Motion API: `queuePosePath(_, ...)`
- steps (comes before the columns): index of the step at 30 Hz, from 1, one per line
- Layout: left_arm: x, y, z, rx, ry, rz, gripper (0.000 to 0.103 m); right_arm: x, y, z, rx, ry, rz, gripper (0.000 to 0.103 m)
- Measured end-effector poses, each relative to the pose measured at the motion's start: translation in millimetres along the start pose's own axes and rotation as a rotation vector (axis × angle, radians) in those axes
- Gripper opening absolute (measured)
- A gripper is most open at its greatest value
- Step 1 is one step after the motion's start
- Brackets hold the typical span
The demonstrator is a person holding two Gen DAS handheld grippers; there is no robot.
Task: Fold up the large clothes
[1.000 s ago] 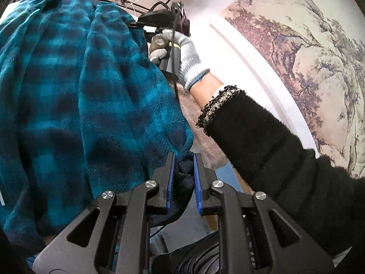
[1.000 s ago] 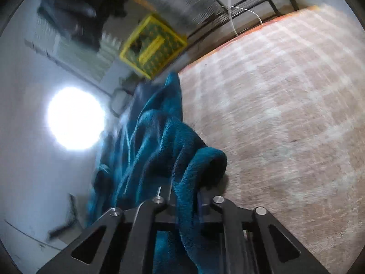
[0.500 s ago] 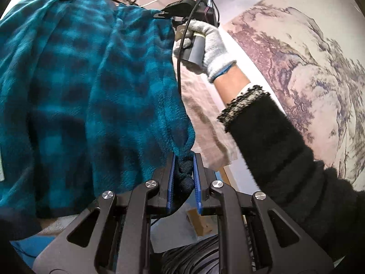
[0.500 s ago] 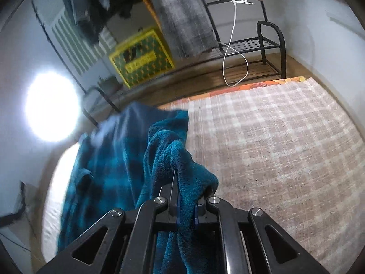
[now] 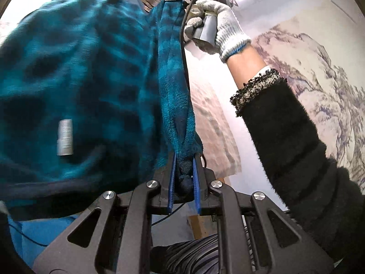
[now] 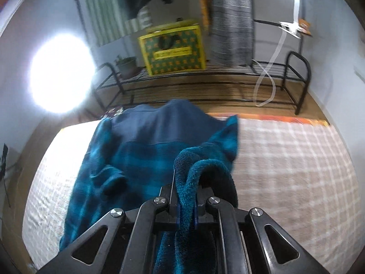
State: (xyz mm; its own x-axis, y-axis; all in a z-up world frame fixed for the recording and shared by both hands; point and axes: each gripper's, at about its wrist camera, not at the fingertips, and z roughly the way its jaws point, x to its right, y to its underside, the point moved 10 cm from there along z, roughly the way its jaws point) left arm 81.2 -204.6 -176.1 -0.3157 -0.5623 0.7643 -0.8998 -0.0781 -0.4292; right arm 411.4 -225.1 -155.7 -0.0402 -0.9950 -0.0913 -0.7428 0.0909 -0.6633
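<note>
Count: we see one teal plaid fleece garment (image 5: 86,75), two grippers, one gloved hand (image 5: 219,27), one white care label (image 5: 65,137) on the fleece.
Left gripper (image 5: 184,173): blue-padded jaws nearly closed, pinching a bunched dark-trimmed edge of the garment between them.
Right gripper (image 6: 185,203): jaws clamped tight on a rolled fold of the same fleece, which loops over the fingers.
Garment position: it hangs up and away from our left gripper, stretched toward the gloved hand; in the right wrist view the rest lies spread on the checked bedcover (image 6: 292,159), ahead and left of the tool.
Change: compared with half a second ago, the right gripper sits higher — the fleece edge between the two tools is now pulled taut and straighter, and the care label has come into sight.
Background: one yellow crate (image 6: 173,48) on a black rack (image 6: 296,77).
</note>
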Motion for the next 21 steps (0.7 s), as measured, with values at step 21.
queuePosePath(21,-44.8,-2.1,-11.3,0.023,-0.046,-0.062,0.011,-110.2,23.1,54.4,-0.115,-0.178,-0.106,0.036)
